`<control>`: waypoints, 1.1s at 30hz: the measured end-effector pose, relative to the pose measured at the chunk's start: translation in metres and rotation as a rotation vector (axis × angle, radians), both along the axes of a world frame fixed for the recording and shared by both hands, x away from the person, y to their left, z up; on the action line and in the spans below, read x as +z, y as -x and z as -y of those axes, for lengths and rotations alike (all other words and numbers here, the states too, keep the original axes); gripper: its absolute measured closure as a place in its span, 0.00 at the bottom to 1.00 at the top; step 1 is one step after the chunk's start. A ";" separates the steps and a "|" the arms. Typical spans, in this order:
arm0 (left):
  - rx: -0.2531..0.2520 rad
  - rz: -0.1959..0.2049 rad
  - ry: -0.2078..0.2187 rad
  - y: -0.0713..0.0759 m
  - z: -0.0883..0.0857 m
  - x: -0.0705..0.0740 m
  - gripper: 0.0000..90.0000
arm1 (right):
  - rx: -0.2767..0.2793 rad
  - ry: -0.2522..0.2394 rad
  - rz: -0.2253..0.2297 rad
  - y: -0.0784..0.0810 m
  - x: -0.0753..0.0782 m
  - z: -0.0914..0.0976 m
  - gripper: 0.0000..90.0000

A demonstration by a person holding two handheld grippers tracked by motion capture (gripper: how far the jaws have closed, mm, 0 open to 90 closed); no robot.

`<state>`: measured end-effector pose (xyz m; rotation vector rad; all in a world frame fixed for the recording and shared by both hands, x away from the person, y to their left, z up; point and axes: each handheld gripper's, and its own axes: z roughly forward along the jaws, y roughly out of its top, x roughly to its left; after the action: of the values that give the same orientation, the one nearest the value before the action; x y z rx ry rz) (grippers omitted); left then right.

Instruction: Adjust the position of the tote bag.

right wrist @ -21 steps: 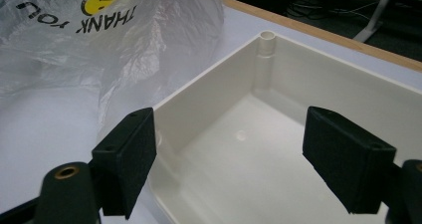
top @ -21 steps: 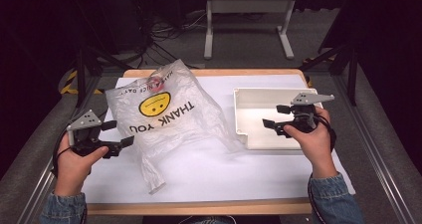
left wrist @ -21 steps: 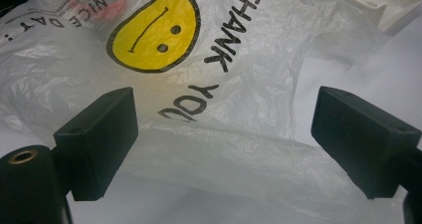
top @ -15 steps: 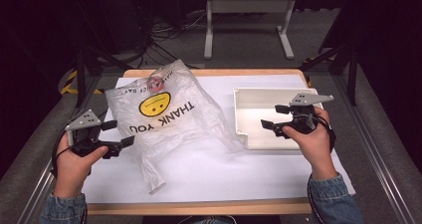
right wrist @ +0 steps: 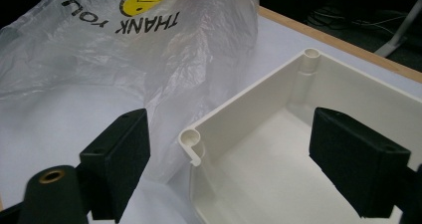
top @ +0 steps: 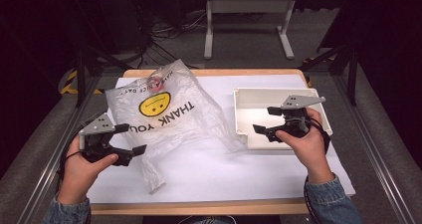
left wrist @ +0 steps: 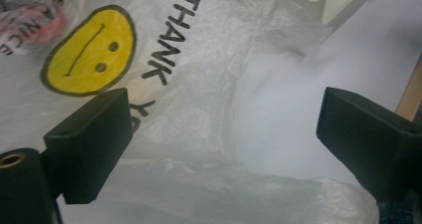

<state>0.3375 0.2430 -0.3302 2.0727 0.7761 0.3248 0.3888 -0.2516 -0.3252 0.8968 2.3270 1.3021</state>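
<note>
Left tongs (top: pixel 130 138) and right tongs (top: pixel 265 120) wide apart, empty, flanking plastic bag (top: pixel 169 115), right over white tray (top: pixel 242 98).

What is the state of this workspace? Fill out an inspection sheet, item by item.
Surface: white sheet over a wood-edged table.
Job's things: clear plastic bag printed with a yellow smiley and THANK YOU, lying crumpled at the left with something reddish inside its far end; white tray at the right, its visible floor bare.
Clutter: nothing seen.
Grippers: left gripper open, jaws at the bag's near edge, holding nothing; right gripper open above the tray, holding nothing.
Cables: black cable by the left hand; loose cables on the floor beyond.
Surroundings: dark room, white frame stand behind the table.
</note>
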 end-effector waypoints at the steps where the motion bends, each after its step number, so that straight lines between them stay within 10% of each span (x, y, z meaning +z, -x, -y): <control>1: -0.018 0.003 -0.013 0.001 0.004 0.000 0.07 | 0.005 0.000 -0.001 0.000 0.000 -0.001 0.18; 15: -0.052 0.004 -0.155 -0.011 0.036 -0.026 0.04 | 0.072 -0.014 -0.010 0.005 -0.004 -0.025 0.14; 33: -0.080 -0.005 -0.131 -0.012 0.042 -0.034 0.04 | 0.112 0.068 -0.039 -0.008 -0.045 -0.091 0.19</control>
<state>0.3497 0.2014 -0.3638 2.2215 0.6890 0.3336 0.3963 -0.1608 -0.3704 0.7883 2.4673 1.2503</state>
